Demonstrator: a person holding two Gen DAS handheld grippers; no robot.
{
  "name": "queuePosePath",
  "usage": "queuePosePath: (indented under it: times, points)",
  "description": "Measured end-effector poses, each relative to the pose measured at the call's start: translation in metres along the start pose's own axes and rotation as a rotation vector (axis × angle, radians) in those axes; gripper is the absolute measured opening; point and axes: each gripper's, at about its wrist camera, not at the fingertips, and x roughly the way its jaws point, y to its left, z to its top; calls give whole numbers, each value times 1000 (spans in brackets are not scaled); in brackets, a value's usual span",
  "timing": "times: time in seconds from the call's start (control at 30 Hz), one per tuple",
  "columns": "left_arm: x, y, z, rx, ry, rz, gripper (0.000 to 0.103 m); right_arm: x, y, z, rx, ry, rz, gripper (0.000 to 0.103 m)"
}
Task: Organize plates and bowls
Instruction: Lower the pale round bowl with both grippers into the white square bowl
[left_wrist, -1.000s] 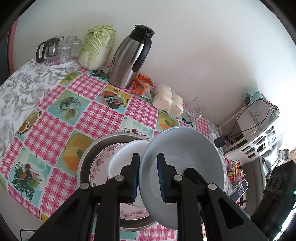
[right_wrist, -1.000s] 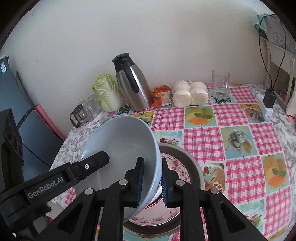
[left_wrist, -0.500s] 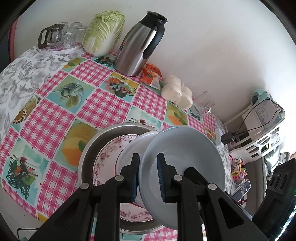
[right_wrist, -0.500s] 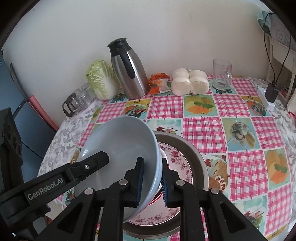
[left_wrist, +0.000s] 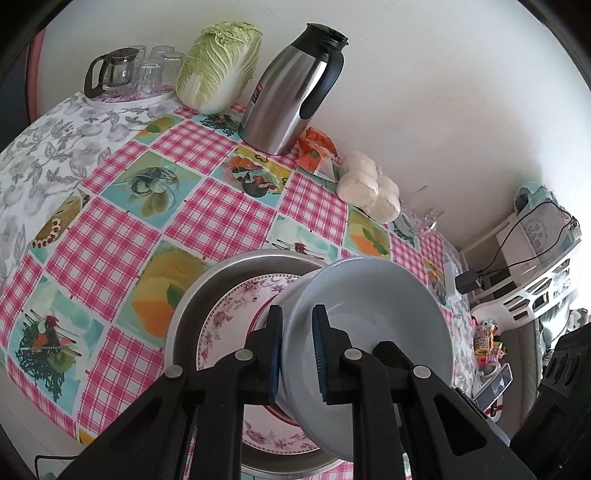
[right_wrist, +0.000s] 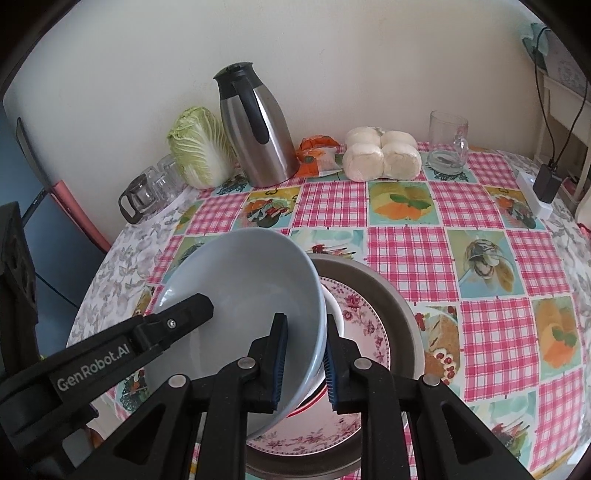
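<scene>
Lower now, grey bowl (left_wrist: 373, 317) over floral plate (left_wrist: 236, 314) (thermos (left_wrist: 291, 88) behind).

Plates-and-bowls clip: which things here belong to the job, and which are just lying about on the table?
Job: grey bowl, gripped at its rim by left claw and right claw; floral plate; metal basin under it.

Lying about: thermos jug, cabbage, buns, glass mug, snack packet, glass teapot.
</scene>
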Motion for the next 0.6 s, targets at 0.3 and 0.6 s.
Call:
queuePosePath:
  times: [0.3, 0.6]
  points:
    - [2, -1, -1, 4, 1, 6, 14, -3, -2, 1, 7, -7, 2, 21]
    - [4, -1, -2, 4, 5, 8, 13, -4, -3, 1, 9, -13, -4, 21]
